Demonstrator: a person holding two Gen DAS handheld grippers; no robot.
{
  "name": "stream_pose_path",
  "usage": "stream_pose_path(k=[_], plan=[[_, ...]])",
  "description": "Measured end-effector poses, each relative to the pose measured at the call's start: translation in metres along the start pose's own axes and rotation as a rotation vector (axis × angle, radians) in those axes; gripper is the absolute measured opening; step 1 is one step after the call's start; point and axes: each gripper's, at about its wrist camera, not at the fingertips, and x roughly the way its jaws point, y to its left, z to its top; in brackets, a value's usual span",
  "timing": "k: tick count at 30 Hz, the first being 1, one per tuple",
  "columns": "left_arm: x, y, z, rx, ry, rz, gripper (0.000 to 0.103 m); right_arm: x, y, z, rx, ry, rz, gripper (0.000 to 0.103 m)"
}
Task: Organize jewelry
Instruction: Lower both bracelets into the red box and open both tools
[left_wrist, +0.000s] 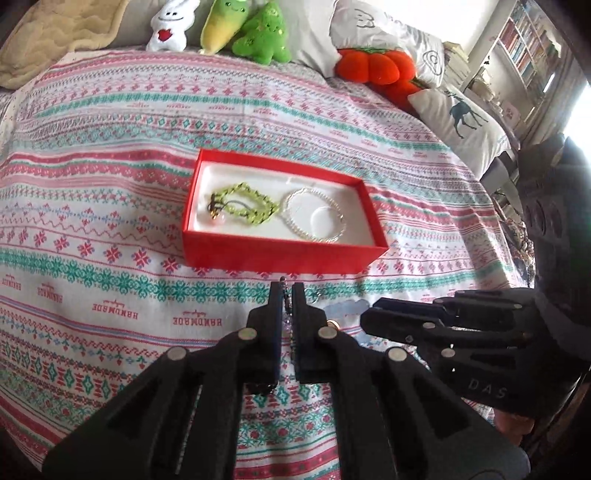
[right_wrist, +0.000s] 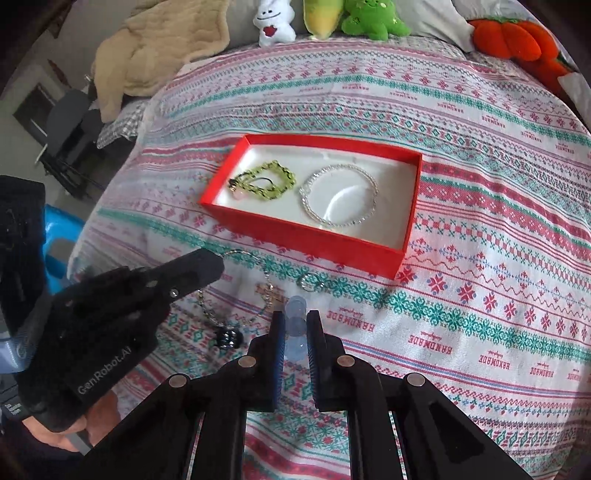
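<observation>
A red box (left_wrist: 280, 254) (right_wrist: 306, 236) with a white lining sits on the patterned bedspread. It holds a green bead bracelet (left_wrist: 243, 206) (right_wrist: 266, 181) and a clear bead bracelet (left_wrist: 314, 216) (right_wrist: 340, 195). My left gripper (left_wrist: 287, 295) (right_wrist: 218, 264) is shut on a silver chain (left_wrist: 286, 314) (right_wrist: 236, 291) just in front of the box. The chain trails over the cloth with a dark charm (right_wrist: 229, 338) and a ring (right_wrist: 308, 282). My right gripper (right_wrist: 295, 321) (left_wrist: 369, 314) is shut on a pale blue translucent charm (right_wrist: 297, 328) to the right of the left gripper.
Plush toys (left_wrist: 258, 33) (right_wrist: 321, 18) and an orange plush (left_wrist: 373, 64) line the bed's far edge, with pillows (left_wrist: 458, 118) at the right. A beige blanket (right_wrist: 159, 40) lies at the far left. The bed's left edge (right_wrist: 110, 184) drops to the floor.
</observation>
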Motion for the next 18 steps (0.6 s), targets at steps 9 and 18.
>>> stream_pose_path(k=[9,18], plan=[[-0.019,0.001,0.009,0.003,-0.041,-0.008,0.005,-0.024,0.016,0.003,-0.013,-0.063,0.069,0.011],[-0.031,-0.002,0.024,-0.004,-0.09,-0.016,0.005,-0.044,0.016,0.01,-0.04,-0.14,0.06,0.011]])
